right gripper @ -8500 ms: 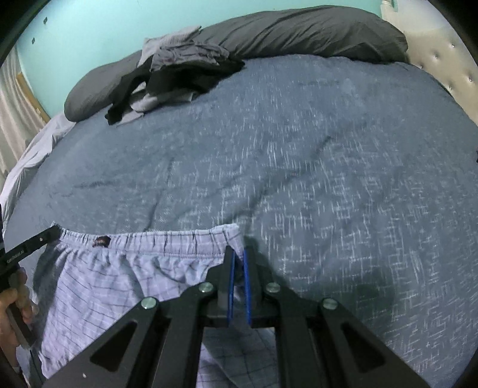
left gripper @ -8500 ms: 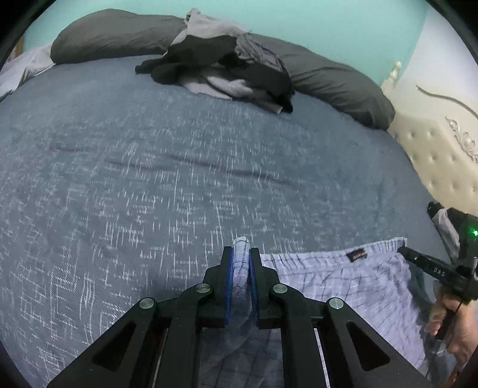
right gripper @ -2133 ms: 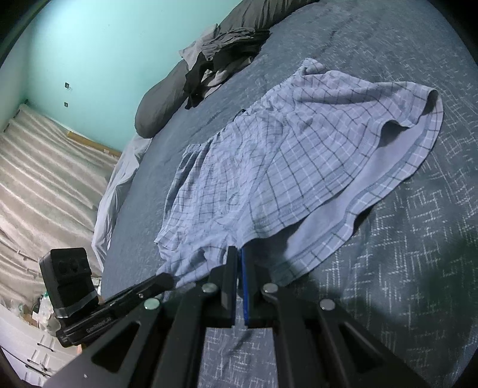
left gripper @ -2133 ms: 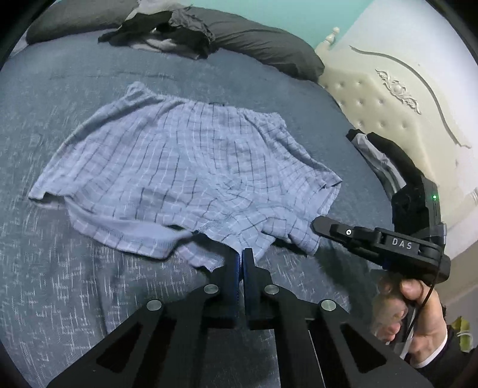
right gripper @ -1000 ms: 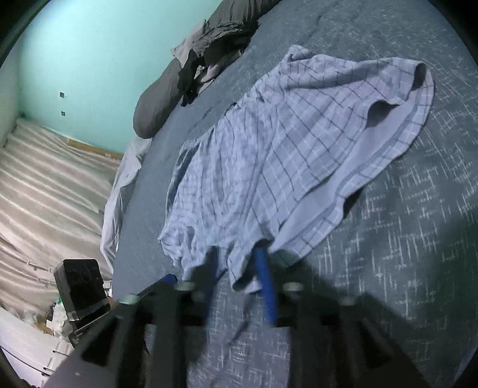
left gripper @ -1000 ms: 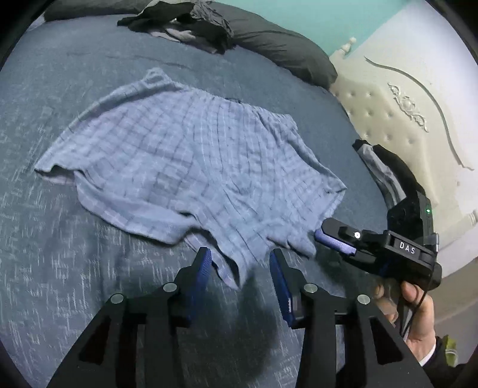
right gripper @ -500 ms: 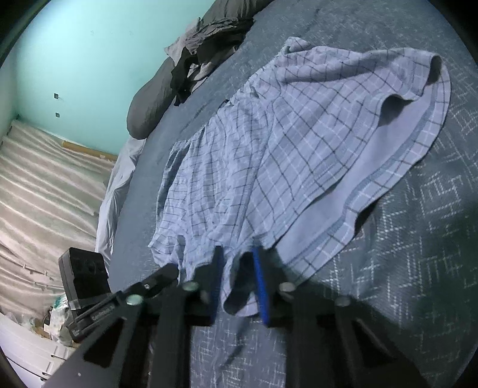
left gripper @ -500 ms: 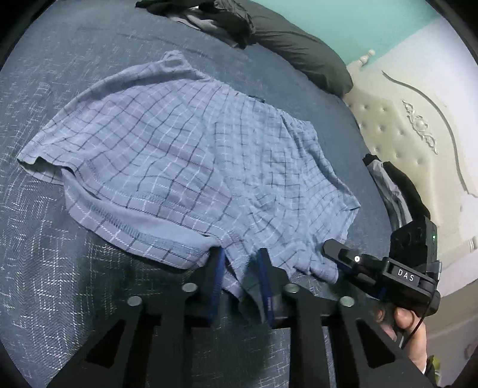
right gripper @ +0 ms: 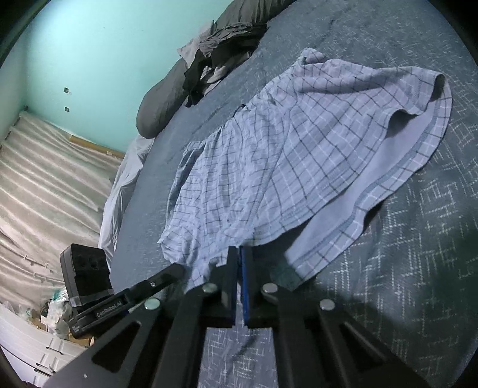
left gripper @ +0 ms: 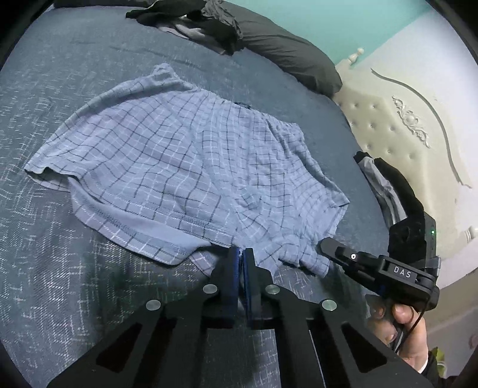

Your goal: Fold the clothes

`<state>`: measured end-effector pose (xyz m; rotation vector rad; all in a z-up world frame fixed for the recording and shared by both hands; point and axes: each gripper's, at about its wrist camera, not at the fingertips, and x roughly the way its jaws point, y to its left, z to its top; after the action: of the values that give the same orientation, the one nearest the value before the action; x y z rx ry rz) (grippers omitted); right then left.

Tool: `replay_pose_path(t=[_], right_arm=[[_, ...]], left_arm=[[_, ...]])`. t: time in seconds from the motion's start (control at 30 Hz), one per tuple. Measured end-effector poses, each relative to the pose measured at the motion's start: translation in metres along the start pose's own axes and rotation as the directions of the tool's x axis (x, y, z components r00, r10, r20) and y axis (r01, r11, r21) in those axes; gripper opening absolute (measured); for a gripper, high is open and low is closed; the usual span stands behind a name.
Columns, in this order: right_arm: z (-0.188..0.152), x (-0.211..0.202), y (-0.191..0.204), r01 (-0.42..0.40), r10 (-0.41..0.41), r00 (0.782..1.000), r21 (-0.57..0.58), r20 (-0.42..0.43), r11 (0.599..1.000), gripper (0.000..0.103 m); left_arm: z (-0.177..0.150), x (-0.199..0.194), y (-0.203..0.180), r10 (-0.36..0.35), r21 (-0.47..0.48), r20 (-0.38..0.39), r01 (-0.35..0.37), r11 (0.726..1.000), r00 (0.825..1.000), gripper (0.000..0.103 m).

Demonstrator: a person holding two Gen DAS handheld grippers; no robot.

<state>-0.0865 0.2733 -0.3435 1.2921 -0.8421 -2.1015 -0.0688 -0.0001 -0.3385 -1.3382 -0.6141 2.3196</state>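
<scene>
Lying spread flat on the dark blue bedspread [left gripper: 53, 283], plaid shorts [left gripper: 185, 158] have their near hem pinched by both closed grippers: left gripper [left gripper: 240, 253] and right gripper [right gripper: 239, 252], side by side.

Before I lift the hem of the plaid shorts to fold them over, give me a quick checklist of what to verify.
1. Left tongs shut on the plaid shorts at the near hem: ok.
2. Right tongs shut on the same hem: ok.
3. How much cloth each pair holds: cannot tell, the pads hide it.
4. Shorts spread flat: not ok, one leg hem is turned up, inside showing.
5. Bedspread free beyond the waistband: ok.
6. Clothes pile well away by the pillow: ok.
</scene>
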Motion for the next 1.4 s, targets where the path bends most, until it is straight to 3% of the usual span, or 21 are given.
replay_pose_path(t=[0.3,0.83,1.0,1.4], right_arm=[[0.002,-0.015,0.006,-0.035,0.035,0.999,0.003,0.025,0.999,0.002],[-0.006,0.005,-0.011,0.045,-0.042,0.997,0.044,-0.060,0.998,0.002],[-0.008,-0.001,-0.008,0.052,-0.050,0.997,0.029,-0.058,0.998,0.002],[-0.015,-0.009,-0.006,0.058,-0.057,0.996,0.005,-0.073,0.998,0.002]], left_arm=[[0.000,-0.023,-0.006,-0.013,0.015,0.035,0.012,1.000,0.999,0.003],[-0.009,-0.001,0.011,0.021,-0.025,-0.057,-0.022,0.999,0.998,0.003],[-0.006,-0.014,0.005,0.019,0.004,-0.034,-0.018,1.000,0.999,0.003],[-0.011,-0.011,0.010,0.030,0.002,-0.068,-0.030,1.000,0.997,0.003]])
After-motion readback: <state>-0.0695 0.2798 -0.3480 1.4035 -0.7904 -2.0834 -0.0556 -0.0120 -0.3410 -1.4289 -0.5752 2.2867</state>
